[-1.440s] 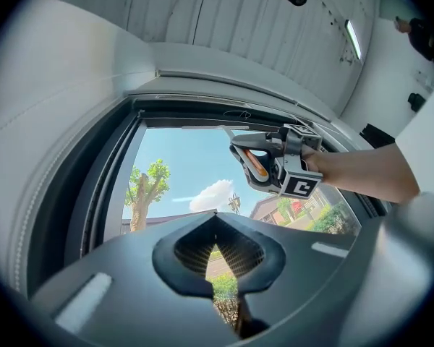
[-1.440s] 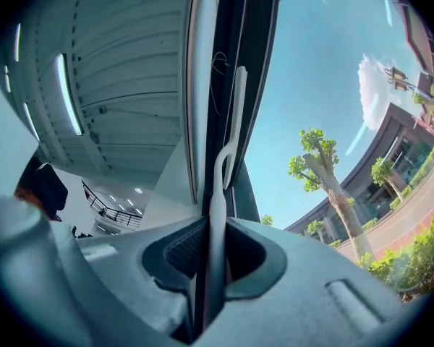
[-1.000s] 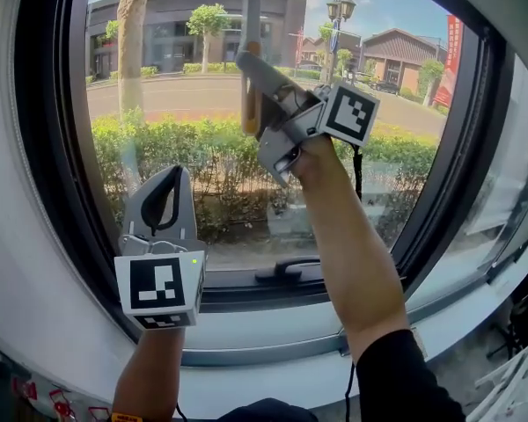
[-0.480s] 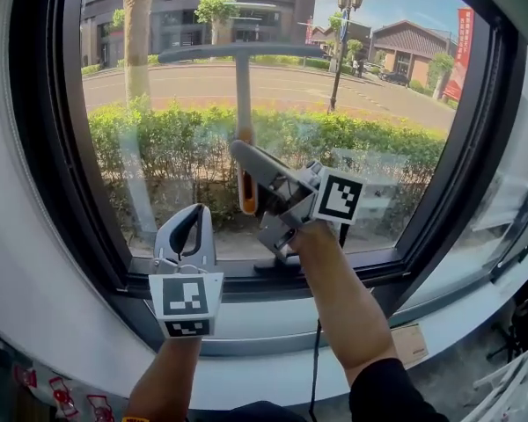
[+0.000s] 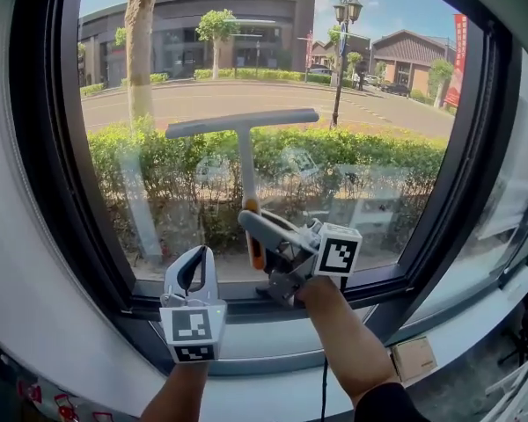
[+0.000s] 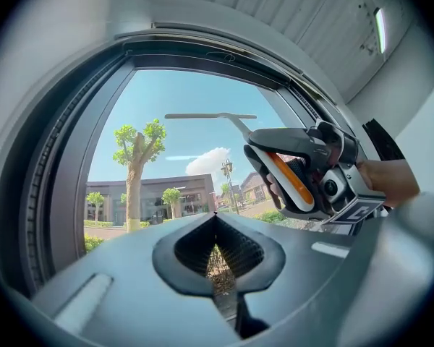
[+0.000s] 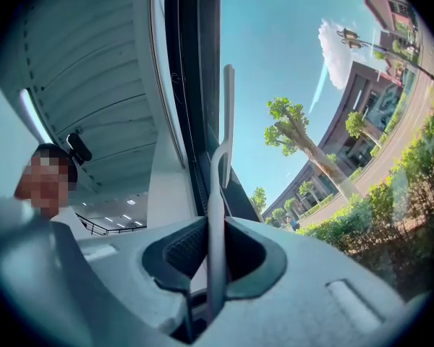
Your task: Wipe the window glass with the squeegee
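A squeegee with a grey T-shaped blade (image 5: 242, 122) lies against the window glass (image 5: 370, 139), about halfway up the pane. Its stem runs down to an orange handle (image 5: 256, 248). My right gripper (image 5: 252, 224) is shut on that handle, low on the pane. In the right gripper view the grey stem (image 7: 217, 194) passes between the jaws of my right gripper (image 7: 215, 231) up to the blade (image 7: 228, 114). My left gripper (image 5: 197, 253) hangs to the left near the bottom frame, shut and holding nothing. The left gripper view shows my left gripper (image 6: 215, 220) with its jaws meeting, and the blade (image 6: 210, 115) up to the right.
A dark window frame (image 5: 44, 148) surrounds the pane, with a pale sill (image 5: 246, 363) below. A cardboard box (image 5: 414, 357) sits low on the right. A person (image 7: 47, 183) shows at the left of the right gripper view. Trees, hedge and road lie outside.
My right gripper has drawn the squeegee down the glass from the top of the pane to about mid-height. The left gripper has stayed shut near the bottom frame.
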`<act>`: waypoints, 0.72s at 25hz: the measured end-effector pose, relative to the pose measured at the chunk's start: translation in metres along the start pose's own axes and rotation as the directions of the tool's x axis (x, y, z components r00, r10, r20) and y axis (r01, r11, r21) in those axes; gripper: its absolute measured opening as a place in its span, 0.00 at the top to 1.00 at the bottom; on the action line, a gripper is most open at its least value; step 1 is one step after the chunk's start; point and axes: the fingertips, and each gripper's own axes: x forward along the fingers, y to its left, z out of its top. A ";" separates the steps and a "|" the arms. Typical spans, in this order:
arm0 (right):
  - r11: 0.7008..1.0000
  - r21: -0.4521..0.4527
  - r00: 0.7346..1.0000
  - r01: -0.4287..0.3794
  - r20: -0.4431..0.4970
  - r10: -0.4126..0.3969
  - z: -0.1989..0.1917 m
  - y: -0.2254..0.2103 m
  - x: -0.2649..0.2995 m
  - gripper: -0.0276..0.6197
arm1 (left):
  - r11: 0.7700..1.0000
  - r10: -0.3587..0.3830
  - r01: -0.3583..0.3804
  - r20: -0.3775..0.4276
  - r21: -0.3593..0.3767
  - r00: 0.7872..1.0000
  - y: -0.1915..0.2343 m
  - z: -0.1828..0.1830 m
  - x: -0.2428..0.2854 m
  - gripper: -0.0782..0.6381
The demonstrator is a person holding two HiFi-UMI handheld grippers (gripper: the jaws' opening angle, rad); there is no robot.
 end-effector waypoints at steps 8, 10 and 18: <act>0.992 -0.083 0.996 -0.092 -0.025 0.091 0.039 0.037 -0.005 0.89 | 0.999 0.023 -0.025 0.070 0.035 0.997 -0.013 0.038 0.014 0.88; 0.987 -0.118 0.994 -0.109 -0.015 0.108 0.066 0.044 -0.005 0.89 | 0.998 0.020 -0.026 0.118 0.051 0.993 -0.019 0.062 0.018 0.88; 0.969 -0.211 0.983 -0.131 0.096 0.154 0.215 0.071 -0.013 0.89 | 0.995 -0.004 -0.027 0.297 0.101 0.955 -0.065 0.174 0.031 0.88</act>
